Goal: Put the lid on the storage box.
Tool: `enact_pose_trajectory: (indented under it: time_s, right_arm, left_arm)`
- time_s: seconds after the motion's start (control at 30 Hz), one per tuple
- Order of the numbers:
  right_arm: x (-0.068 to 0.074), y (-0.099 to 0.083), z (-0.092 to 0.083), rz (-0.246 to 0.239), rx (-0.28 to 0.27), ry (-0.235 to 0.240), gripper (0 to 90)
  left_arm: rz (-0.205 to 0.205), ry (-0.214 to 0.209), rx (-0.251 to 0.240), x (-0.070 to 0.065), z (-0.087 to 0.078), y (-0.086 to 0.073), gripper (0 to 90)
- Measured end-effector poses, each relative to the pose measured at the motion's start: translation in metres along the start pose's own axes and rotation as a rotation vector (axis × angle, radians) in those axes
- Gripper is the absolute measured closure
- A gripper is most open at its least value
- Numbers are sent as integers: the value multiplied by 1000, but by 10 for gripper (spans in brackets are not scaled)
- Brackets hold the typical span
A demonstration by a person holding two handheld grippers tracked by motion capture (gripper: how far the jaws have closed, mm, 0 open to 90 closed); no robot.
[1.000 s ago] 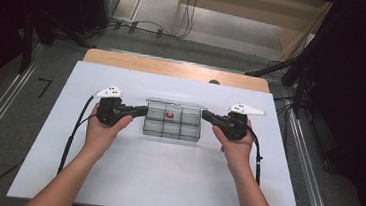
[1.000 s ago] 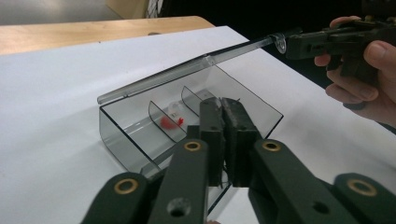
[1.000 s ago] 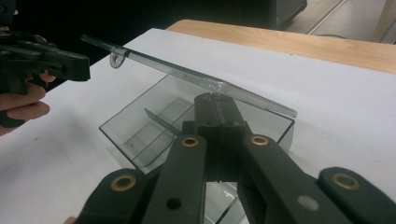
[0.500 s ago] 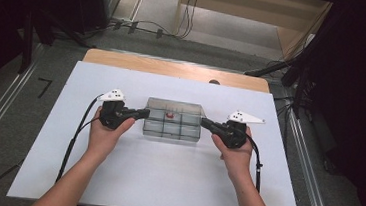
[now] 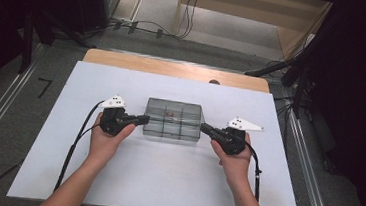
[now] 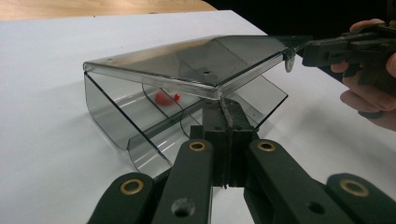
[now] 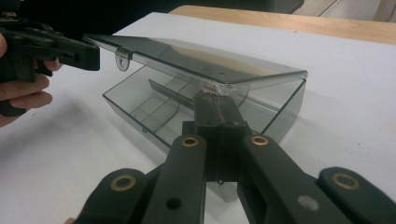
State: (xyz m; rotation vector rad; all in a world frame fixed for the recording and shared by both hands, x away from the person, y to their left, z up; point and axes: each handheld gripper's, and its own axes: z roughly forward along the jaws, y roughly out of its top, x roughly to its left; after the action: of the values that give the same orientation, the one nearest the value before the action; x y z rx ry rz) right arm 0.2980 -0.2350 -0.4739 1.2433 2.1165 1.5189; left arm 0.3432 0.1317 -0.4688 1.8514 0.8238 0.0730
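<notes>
Two claws lifting the lid of a smoky box, mid-counter.

On the white counter (image 5: 164, 181) sits the box (image 5: 173, 127), its lid (image 6: 201, 60) tilted up (hinged at the far side). The left claw (image 5: 143, 119) is clamped tight on the lid's left edge, the right claw (image 5: 204, 130) likewise on its right edge. A small red bit (image 6: 163, 98) lies in one compartment.

Bright, even overhead light on the white table (image 5: 164, 181), dark surroundings, near jaws softly blurred.
</notes>
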Motion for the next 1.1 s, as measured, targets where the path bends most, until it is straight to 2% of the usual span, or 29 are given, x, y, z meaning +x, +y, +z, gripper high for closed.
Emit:
enact_pose_trajectory:
  time_s: [0.3,0.37,0.43,0.63,0.8,1.1]
  right_arm:
    - [-1,-14,0,10,23,-6,878]
    - [-1,-16,2,0,31,-11,878]
    - [0,-18,3,8,34,-13,877]
    - [1,-25,5,13,42,-14,875]
    - [1,-31,6,17,52,-19,875]
    - [1,-36,4,12,66,-18,875]
  left_arm:
    - [-23,9,14,1,2,-14,889]
    - [-25,8,15,1,2,-15,888]
    - [-39,4,15,0,1,-17,888]
    - [-32,15,33,0,3,-23,880]
    - [-56,9,30,1,3,-30,879]
    - [-56,22,32,-1,2,-36,880]
